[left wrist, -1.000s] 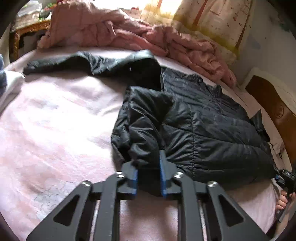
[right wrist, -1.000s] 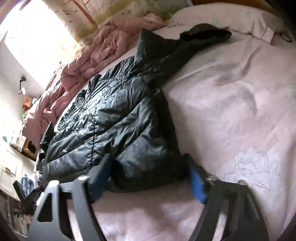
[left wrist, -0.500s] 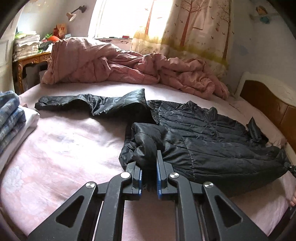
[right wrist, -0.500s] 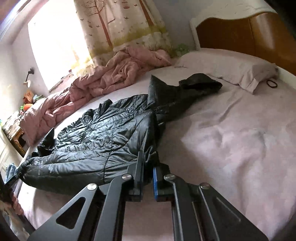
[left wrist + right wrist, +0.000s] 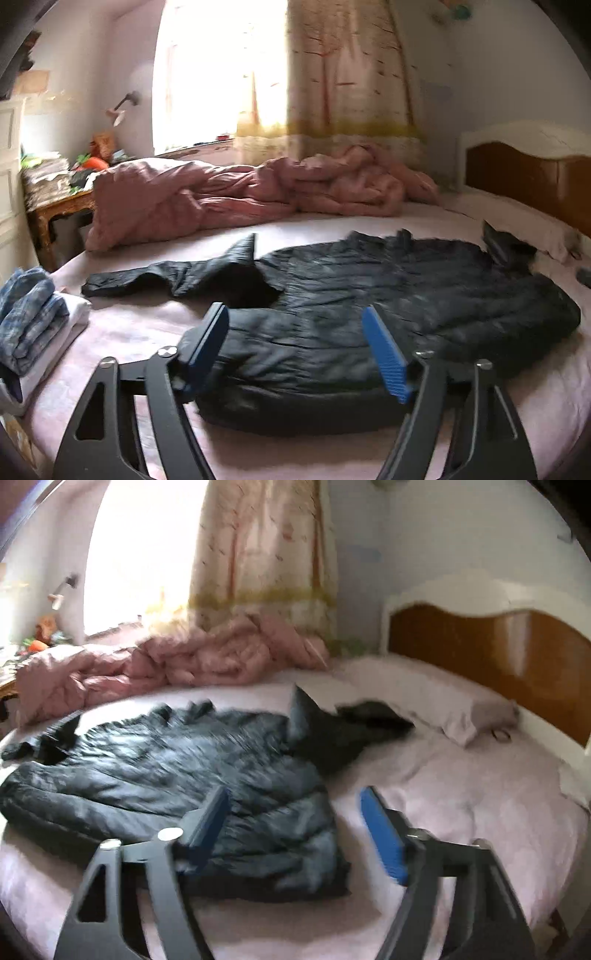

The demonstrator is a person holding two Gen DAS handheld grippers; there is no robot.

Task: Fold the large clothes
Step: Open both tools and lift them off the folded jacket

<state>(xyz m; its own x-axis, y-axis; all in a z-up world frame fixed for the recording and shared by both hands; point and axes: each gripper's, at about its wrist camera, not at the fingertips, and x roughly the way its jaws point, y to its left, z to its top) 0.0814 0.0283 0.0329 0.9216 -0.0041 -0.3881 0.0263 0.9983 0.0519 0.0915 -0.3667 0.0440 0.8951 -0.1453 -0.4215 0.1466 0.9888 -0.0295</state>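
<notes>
The left gripper (image 5: 295, 354) points forward and a little down, and its jaws are opening wide with nothing pinched between the blue pads (image 5: 384, 354). The right gripper (image 5: 293, 834) tips the same way, its jaws opening too and holding nothing.

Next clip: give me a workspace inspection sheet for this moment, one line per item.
Surface: pink bedsheet on a bed, wrinkled.
Job's things: black quilted puffer jacket lying flat, one sleeve stretched out to each side.
Clutter: crumpled pink duvet at the far edge; folded blue and white clothes stack; pale pillow.
Grippers: left tool and right tool both opening above the jacket's near hem, nothing between the pads.
Cables: nothing seen.
Surroundings: patterned curtain, bright window, wooden headboard, cluttered side table.
</notes>
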